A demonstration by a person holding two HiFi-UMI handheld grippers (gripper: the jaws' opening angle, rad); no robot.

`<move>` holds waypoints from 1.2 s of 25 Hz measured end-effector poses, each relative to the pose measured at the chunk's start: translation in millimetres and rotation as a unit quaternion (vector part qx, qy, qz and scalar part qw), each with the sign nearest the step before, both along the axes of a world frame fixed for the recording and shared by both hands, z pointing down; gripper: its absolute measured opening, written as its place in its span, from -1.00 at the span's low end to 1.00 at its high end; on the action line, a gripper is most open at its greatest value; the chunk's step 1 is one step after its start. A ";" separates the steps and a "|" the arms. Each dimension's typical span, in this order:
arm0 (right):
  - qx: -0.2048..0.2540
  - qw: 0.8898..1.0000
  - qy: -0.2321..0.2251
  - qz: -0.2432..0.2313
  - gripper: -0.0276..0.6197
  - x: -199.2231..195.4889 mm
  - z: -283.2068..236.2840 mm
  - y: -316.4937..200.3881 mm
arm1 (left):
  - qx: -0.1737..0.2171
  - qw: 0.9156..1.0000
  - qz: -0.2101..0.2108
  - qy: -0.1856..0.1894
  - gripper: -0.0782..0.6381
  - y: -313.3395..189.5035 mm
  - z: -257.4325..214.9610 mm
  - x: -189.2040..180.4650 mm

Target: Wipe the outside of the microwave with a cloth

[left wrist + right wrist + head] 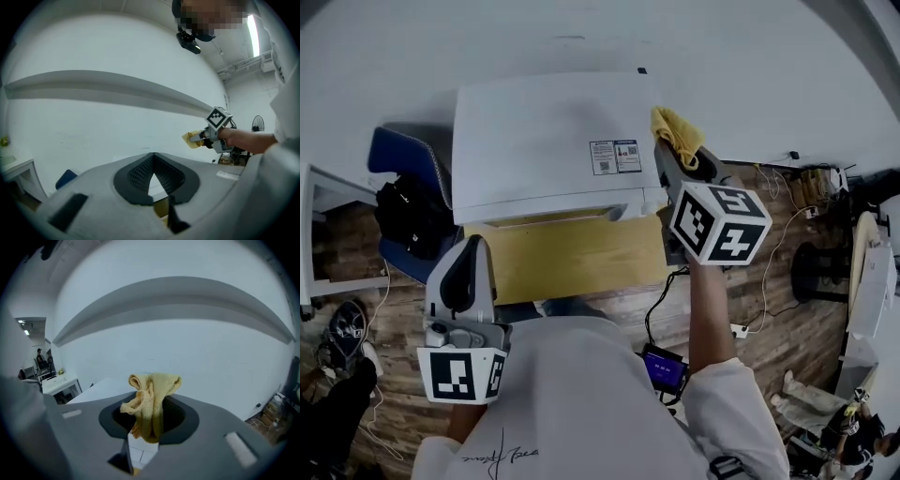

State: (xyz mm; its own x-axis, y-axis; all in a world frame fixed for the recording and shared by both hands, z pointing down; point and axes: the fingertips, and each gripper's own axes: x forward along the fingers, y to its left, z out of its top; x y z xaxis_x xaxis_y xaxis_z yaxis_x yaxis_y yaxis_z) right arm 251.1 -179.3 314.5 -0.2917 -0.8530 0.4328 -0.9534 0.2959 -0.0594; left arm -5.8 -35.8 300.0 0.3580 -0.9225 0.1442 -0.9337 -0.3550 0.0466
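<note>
A white microwave (544, 150) stands on a yellow tabletop (572, 258) against the wall. My right gripper (675, 161) is at the microwave's top right corner, shut on a bunched yellow cloth (677, 131). In the right gripper view the cloth (151, 404) hangs crumpled between the jaws of the right gripper (152, 416), with the microwave's white top (101, 389) just behind it. My left gripper (461, 272) hangs back at the table's front left, jaws together and empty. The left gripper view shows this left gripper (153, 158) and, farther off, the cloth (192, 139).
A blue chair (398, 155) with a black bag (412, 220) stands left of the microwave, beside a white desk (319, 202). Cables and a power strip (741, 330) lie on the wooden floor at the right. A white wall runs behind the microwave.
</note>
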 end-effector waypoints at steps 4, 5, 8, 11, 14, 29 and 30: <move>-0.043 0.999 0.007 0.010 -0.58 11.0 17.1 -47.5 | 0.001 1.000 0.004 -0.001 -0.79 -5.8 5.0 -3.1; -0.052 0.999 0.007 0.010 -0.58 12.1 19.6 -58.4 | 0.001 1.000 0.005 0.000 -0.79 -7.9 5.7 -4.3; -0.077 0.997 0.011 0.014 -0.58 16.0 27.4 -90.1 | 0.004 1.000 0.011 0.004 -0.79 -15.6 4.9 -8.4; -0.098 0.995 0.016 0.022 -0.58 21.5 36.4 -119.3 | 0.007 1.000 0.018 0.004 -0.79 -26.2 3.3 -13.0; -0.115 0.993 0.022 0.015 -0.55 23.3 45.3 -141.7 | 0.007 1.000 0.024 0.002 -0.79 -34.0 2.4 -19.6; -0.197 0.974 0.101 0.054 -0.56 37.9 87.3 -179.1 | -0.012 1.000 0.013 0.015 -0.79 -44.6 14.9 -43.0; -0.197 0.973 0.106 0.056 -0.56 36.1 88.1 -178.7 | -0.013 1.000 0.012 0.016 -0.79 -44.5 15.8 -43.8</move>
